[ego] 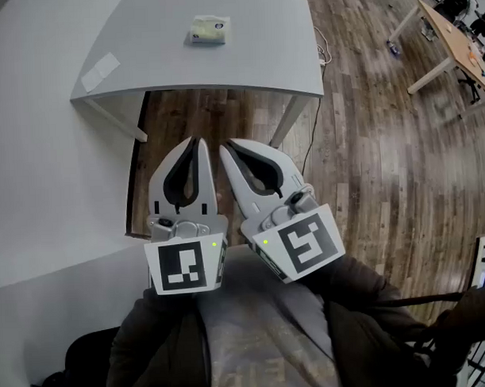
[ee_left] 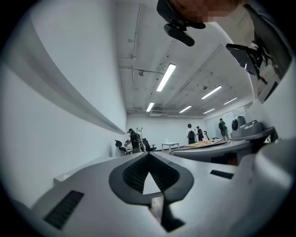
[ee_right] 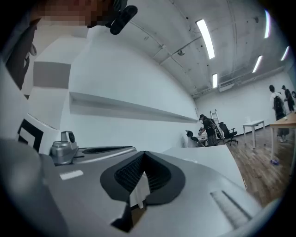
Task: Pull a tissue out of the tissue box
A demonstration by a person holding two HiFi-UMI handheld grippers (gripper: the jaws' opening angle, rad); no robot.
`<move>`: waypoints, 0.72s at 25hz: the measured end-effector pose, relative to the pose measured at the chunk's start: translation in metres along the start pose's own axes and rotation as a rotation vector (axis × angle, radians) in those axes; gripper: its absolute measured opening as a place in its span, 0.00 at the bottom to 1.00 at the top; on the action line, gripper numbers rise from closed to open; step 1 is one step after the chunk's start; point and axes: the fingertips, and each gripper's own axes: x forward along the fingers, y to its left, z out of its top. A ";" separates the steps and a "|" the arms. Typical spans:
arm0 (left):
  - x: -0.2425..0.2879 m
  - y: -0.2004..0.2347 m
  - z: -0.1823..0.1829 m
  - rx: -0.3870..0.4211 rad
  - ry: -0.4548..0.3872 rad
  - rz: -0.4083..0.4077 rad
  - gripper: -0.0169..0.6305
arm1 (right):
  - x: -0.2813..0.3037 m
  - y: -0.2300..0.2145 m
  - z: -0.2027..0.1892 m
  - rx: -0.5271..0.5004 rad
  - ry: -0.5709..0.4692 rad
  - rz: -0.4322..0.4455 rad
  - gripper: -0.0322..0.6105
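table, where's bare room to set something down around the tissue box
Bare: the wide stretch of table between the tissue box and the near curved edge, and right of the box. Only the left corner holds a paper slip.

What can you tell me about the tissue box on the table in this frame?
The tissue box is a small, pale yellowish pack with white patches. It looks soft and lies flat on the light grey table, towards its far side in the head view. Nothing touches it but the tabletop. It is too small to tell whether a tissue sticks out.
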 end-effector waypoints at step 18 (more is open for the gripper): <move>0.029 -0.008 -0.018 -0.019 0.033 0.043 0.03 | 0.006 -0.042 0.001 0.005 -0.019 0.014 0.05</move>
